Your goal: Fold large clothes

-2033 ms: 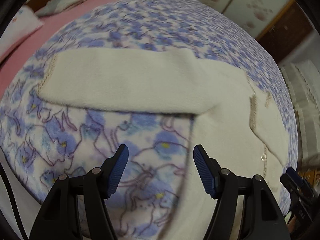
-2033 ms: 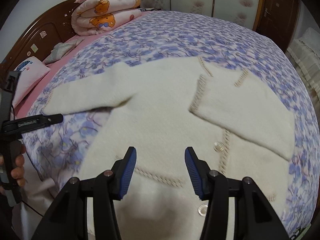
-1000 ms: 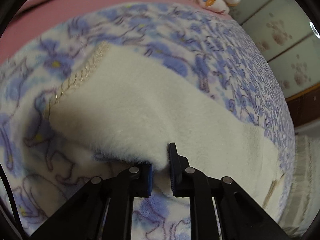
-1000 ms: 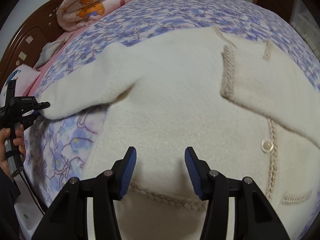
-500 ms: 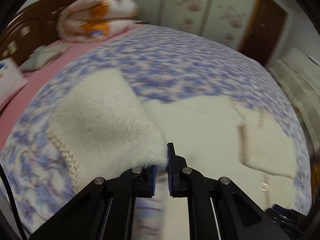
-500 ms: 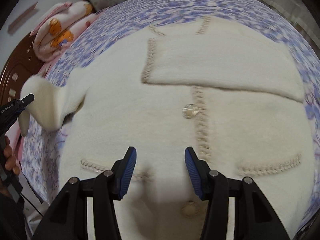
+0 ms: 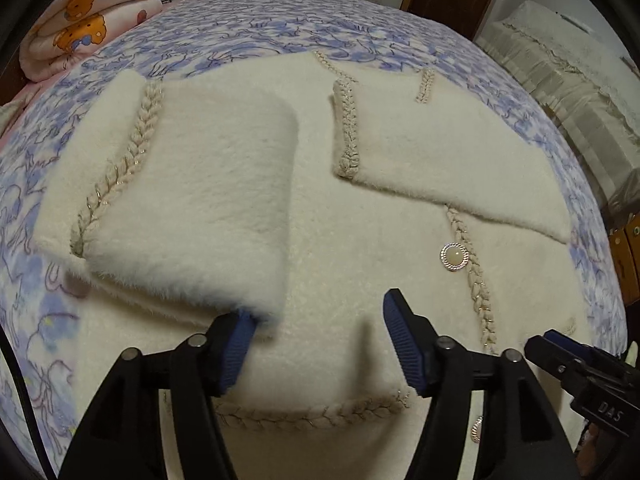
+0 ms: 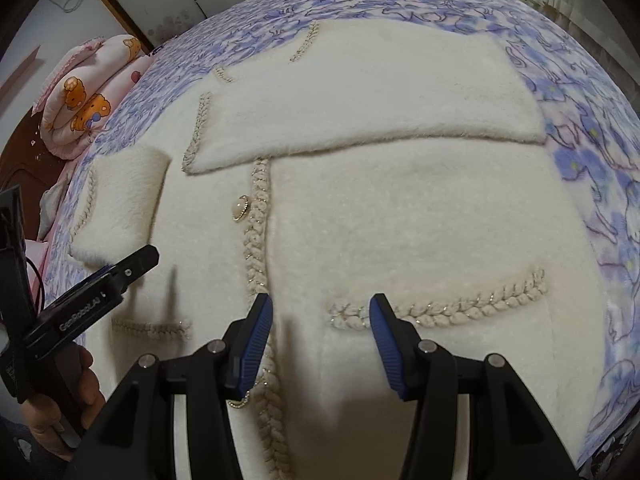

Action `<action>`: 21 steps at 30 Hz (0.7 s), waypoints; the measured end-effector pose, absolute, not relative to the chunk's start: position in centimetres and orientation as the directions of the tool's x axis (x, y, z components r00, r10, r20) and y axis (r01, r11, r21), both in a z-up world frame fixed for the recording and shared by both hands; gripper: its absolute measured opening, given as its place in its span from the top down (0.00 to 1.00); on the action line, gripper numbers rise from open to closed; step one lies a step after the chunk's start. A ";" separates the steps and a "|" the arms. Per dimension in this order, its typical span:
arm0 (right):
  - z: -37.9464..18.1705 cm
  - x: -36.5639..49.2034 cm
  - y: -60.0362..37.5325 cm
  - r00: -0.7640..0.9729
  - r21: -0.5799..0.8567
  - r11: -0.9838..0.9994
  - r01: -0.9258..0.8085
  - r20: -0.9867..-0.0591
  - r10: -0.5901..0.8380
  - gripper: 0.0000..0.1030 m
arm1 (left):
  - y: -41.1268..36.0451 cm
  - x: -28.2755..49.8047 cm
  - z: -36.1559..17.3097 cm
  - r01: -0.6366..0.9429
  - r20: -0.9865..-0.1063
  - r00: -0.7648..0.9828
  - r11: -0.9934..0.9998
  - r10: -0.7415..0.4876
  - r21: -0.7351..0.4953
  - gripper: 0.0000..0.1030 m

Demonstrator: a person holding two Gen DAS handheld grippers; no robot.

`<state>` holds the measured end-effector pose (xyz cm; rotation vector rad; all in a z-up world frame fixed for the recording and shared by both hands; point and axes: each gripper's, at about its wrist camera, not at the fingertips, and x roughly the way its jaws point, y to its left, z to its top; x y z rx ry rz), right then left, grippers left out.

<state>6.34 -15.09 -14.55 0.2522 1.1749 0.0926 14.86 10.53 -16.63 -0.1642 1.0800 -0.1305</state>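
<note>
cardigan [image 7: 360,248] flat on bed [image 7: 260,32], both sleeves folded onto its front. left tongs [image 7: 316,344] spread, left sleeve [image 7: 192,208] edge touching one pad. right tongs [image 8: 318,344] spread, empty, over cardigan's hem. risk: pulling left away drags fluffy sleeve off.

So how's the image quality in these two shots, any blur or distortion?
Left wrist: strong fisheye bulge, black corners, cardigan sharp, soft shadow under the open left tongs. Right wrist: same curving, blanket slightly smeared at the right edge.
</note>
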 end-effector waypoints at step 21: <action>-10.6 8.4 2.1 0.396 0.203 0.869 -0.451 -0.827 0.399 0.51 | 21.6 4.7 -14.5 -0.277 -0.867 0.498 0.948 0.005 -0.154 0.35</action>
